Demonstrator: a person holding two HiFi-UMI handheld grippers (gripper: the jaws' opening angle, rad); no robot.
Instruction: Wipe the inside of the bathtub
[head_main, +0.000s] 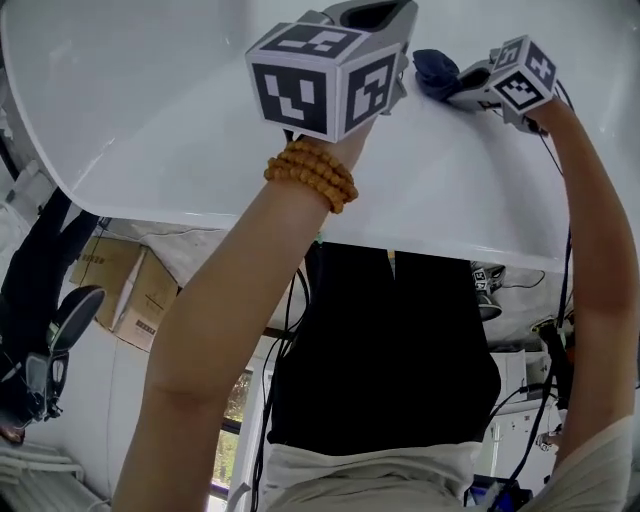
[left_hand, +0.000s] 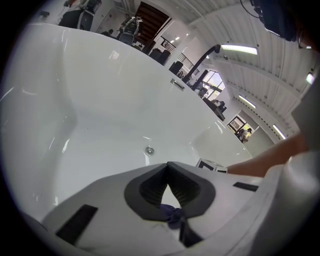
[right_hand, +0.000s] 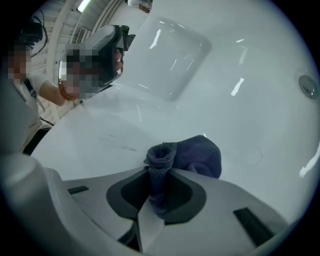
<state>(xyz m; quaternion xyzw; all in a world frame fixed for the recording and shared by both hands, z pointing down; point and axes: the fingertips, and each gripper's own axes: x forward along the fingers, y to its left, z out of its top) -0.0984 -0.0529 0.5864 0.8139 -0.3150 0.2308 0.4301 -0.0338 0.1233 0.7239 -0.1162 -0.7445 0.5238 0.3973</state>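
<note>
1. The white tub (head_main: 150, 100) fills the top of the head view, and both arms reach into it.
2. The right tool (head_main: 452, 82) is clamped on a dark blue cloth (head_main: 432, 68). In the right gripper view the cloth (right_hand: 200, 155) runs up between the jaws of the tool (right_hand: 160, 165). It bunches out past the tips into a wad that lies against the tub wall (right_hand: 240, 60).
3. The left tool (head_main: 375, 20) sits just beside the right one, also down in the tub, with its marker cube facing the head camera.
4. In the left gripper view the left tool's (left_hand: 167, 167) jaw tips are pressed together. A little dark blue scrap (left_hand: 173, 215) sits way down at the base of the gap. I can't tell if it's actually pinched.
5. The left gripper view looks across the tub floor (left_hand: 100, 110) to a small round drain (left_hand: 149, 149) a bit beyond the tips.
6. A round metal fitting (right_hand: 307, 85) shows at the far right edge of the right gripper view.
7. There's a wooden bead bracelet (head_main: 312, 172) on the left wrist.
</note>
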